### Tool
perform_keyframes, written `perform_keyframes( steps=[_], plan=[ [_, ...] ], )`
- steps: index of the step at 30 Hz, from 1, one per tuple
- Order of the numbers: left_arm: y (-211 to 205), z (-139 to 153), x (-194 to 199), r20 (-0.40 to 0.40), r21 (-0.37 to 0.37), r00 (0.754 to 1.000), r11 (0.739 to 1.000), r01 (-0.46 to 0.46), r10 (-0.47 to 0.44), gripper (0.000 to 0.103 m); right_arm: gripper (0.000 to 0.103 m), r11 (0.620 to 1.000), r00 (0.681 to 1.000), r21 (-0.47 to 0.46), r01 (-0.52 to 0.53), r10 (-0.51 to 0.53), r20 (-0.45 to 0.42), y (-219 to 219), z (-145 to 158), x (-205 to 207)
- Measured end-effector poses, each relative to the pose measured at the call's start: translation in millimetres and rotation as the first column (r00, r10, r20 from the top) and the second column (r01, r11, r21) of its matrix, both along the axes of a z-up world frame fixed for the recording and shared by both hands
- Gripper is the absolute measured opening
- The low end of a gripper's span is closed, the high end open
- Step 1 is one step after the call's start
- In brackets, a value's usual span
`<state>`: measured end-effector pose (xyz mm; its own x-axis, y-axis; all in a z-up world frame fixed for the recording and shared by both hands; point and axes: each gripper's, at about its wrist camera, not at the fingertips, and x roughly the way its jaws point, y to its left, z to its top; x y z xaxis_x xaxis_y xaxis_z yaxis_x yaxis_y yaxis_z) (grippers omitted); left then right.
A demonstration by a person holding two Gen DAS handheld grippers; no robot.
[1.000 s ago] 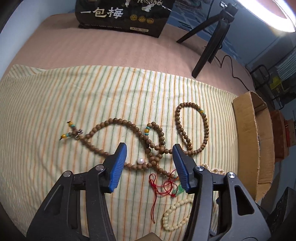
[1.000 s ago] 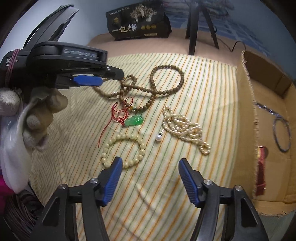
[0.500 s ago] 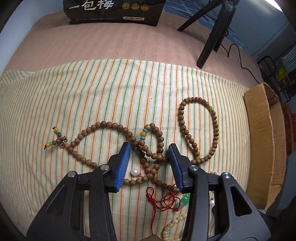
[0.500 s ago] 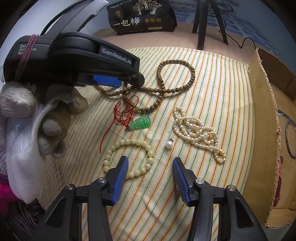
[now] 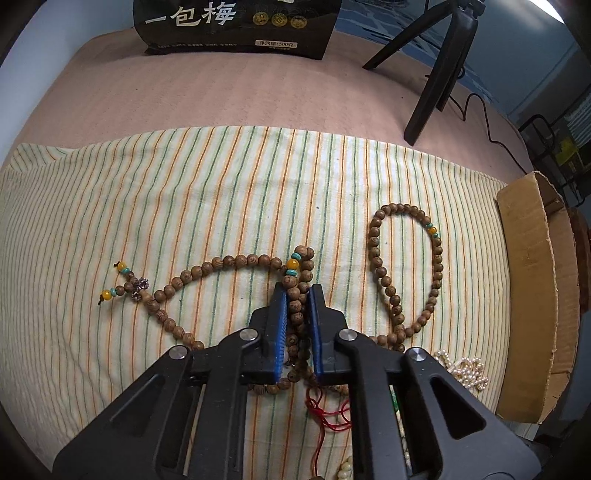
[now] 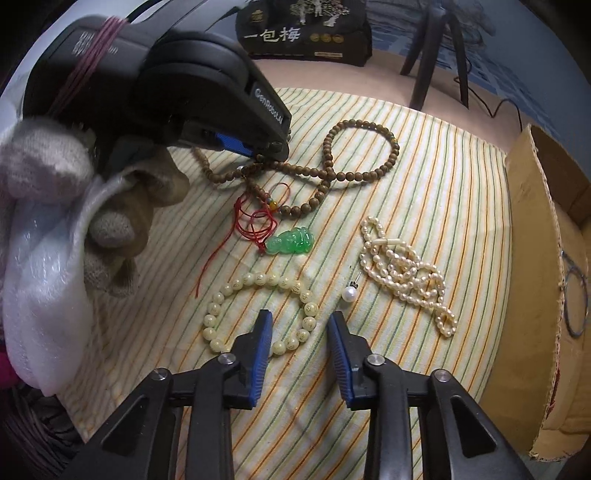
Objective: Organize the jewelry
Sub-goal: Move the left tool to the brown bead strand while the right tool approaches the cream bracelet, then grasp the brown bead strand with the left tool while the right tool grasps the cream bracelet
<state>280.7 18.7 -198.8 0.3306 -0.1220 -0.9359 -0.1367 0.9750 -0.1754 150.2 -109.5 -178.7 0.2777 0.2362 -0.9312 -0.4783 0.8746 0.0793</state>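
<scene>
While the left wrist view was taken, the left gripper (image 5: 297, 295) was closing, its blue pads (image 5: 280, 325) drawn narrow around a bunched stretch of the brown wooden bead strand (image 5: 236, 262), whose beads were seen pressed between them. That strand was laid across the striped cloth (image 5: 184, 199), one end with yellow and turquoise beads trailing to the left and a round loop (image 5: 373, 254) lying to the right. A red cord (image 5: 325, 417) was seen just under the gripper, and a heap of small pearls (image 5: 461, 369) was found near the cardboard box (image 5: 532, 295) at the right edge. A black packet (image 5: 236, 26) and a black tripod (image 5: 439, 74) were placed beyond the cloth. From the right wrist view, the right gripper (image 6: 299, 325) was closing as well, with its jaws apart and no pad seen pressing on anything; the near arc of the cream bead bracelet (image 6: 258, 280) was caught between them. A green pendant (image 6: 290, 242) on its red cord was laid just beyond the bracelet, a single pearl drop (image 6: 349, 293) just right of it, and a pearl necklace (image 6: 406, 273) further right. The left gripper (image 6: 264, 157), held by a gloved hand (image 6: 110, 206), was seen lowered onto the brown strand (image 6: 354, 147) at the upper left. A thin wire hoop (image 6: 576, 295) was lying inside the cardboard box (image 6: 532, 258).
</scene>
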Motion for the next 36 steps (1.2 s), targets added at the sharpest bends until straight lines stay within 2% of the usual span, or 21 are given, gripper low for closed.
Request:
perform_keyframes(
  steps=[2,5,21,36],
  plan=[
    [2.0,0.9,-1.4,0.003,-0.004,1.000,1.000,-0.004,0.004,0.009,0.015,1.000,1.000,-0.008,-0.007,0.007,0.012,1.4,0.4,-0.4],
    [5.3,3.3,-3.1,0.012,-0.012,1.000,1.000,-0.008,0.008,0.006,0.005,1.000,1.000,-0.004,-0.007,0.007,0.015,4.5,2.2,-3.7],
    [36.4,52.9,-21.5,0.114,-0.111,0.992,0.993,-0.036,0.049,0.004,0.005,0.990,0.999,0.136,0.044,-0.046,0.014,-19.2,26.6,15.7],
    [22.2,121.6,-53.7,0.282,-0.123,0.959,0.992,0.010,0.026,0.004,0.005,0.964,0.987,0.251,0.089,-0.120,0.110,-48.8,87.0,11.6]
  ],
)
